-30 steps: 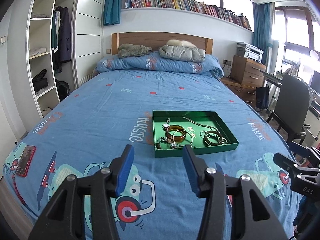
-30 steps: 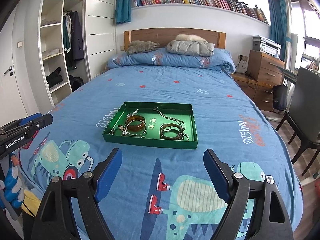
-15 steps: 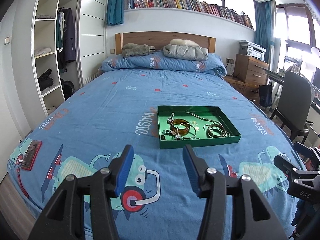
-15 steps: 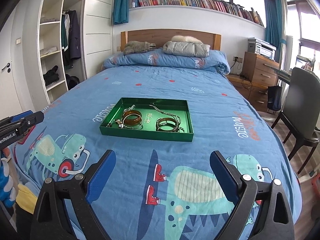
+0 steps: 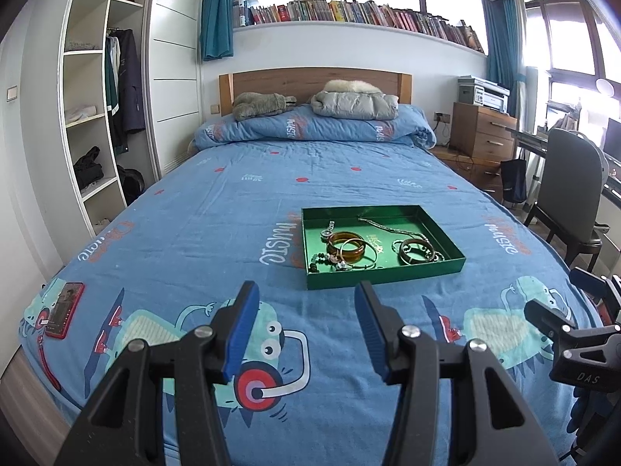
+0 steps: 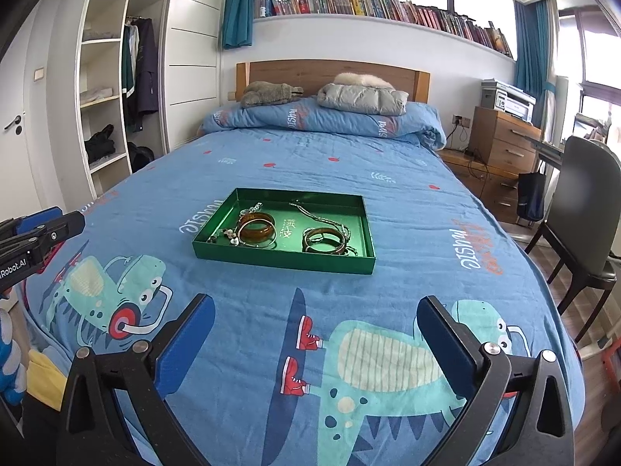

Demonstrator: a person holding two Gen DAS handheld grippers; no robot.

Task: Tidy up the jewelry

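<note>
A: Left wrist view?
B: My left gripper point(image 5: 306, 310) has jaws spread, empty. Green tray point(image 5: 388, 272) mid-bed, nearer the foot edge; amber bangle point(image 5: 347, 246) rigid, slick: pinch its rim.
A: Right wrist view?
B: Right gripper point(image 6: 316, 324) jaws wide. Chain necklace point(image 6: 318, 215) limp, tangle-prone.

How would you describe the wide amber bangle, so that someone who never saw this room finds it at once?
On the blue bed lies a flat green tray holding jewelry. The amber bangle sits in the tray's left half in the right wrist view, beside small beads. It is the broad, translucent orange-brown ring; the dark bracelets on the right are thinner.
</note>
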